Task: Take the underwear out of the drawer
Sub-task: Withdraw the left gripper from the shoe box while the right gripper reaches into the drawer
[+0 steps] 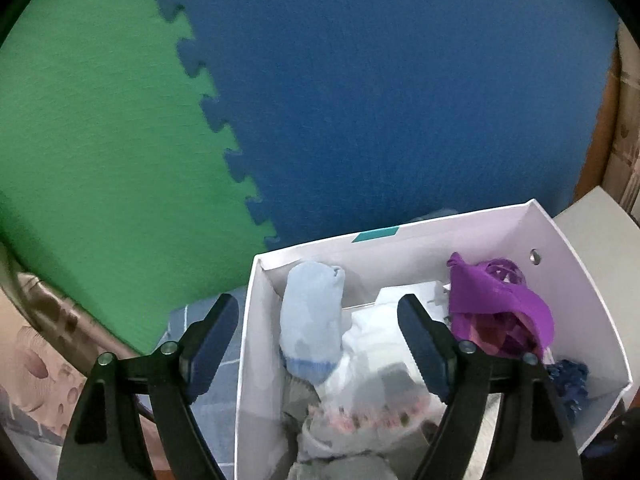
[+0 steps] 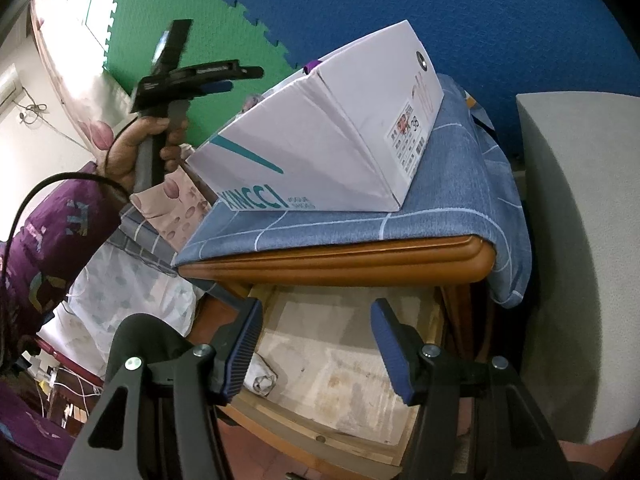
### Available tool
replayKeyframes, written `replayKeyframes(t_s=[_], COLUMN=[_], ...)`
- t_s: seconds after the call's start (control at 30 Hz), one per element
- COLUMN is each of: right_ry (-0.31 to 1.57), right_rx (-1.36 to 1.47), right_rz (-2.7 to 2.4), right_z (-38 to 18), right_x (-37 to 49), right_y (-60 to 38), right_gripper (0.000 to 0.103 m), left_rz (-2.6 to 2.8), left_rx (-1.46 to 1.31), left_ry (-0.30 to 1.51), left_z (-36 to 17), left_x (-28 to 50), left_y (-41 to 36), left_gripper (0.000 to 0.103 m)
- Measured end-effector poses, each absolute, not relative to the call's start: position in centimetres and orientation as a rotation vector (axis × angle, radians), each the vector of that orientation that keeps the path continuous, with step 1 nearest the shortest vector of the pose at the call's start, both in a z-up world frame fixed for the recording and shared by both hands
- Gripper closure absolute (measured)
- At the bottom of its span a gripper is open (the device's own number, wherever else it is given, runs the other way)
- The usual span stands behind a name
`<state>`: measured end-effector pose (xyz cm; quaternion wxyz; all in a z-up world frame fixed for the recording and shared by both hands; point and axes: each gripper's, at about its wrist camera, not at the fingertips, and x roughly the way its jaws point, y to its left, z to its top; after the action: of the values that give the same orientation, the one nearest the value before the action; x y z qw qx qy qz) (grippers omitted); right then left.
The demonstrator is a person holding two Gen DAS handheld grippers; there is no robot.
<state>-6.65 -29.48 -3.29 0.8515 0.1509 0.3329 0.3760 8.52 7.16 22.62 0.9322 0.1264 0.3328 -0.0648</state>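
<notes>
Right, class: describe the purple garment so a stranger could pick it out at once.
Find the white cardboard box standing on the blue checked cloth. Look inside, toward its far right corner. There lies a crumpled purple fabric garment, the only vivid purple piece beside the pale blue rolled sock and white clothes.

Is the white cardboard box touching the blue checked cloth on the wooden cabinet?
Touching. The right wrist view shows the white cardboard box resting flat on the blue checked cloth, with no gap along its bottom edge.
</notes>
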Motion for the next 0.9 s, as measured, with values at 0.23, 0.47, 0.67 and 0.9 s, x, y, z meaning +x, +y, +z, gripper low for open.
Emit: replayKeyframes(t_s=[0.23,0.47,0.67,0.9], right_ry=[0.705,0.711,0.739,0.87], right_rx=[0.257,0.163,0.059,0.05], right_rz=[0.78,0.767,0.764,0.875], right_z=[-3.3,-3.5,-3.8,-4.8], right_x=[-6.9,-7.6,-8.1,-8.1], right_y=[-28.5,-26.9,-24.7,-20.6], right_gripper=[0.045,0.045,0.045,0.045], left_rz=[-0.088,-0.04,0.0,0.048], left_rx=[0.265,0.282,0.219,0.144], left_ry=[0.603,0.557,0.607,0.664], left_z=[23.8,23.3,21.7,18.9], left_x=[2.9,-4.2,-7.5,-9.8], left_y=[7.8,9.1,12.0,15.6], left_gripper=[0.016,0.007,0.006,0.006])
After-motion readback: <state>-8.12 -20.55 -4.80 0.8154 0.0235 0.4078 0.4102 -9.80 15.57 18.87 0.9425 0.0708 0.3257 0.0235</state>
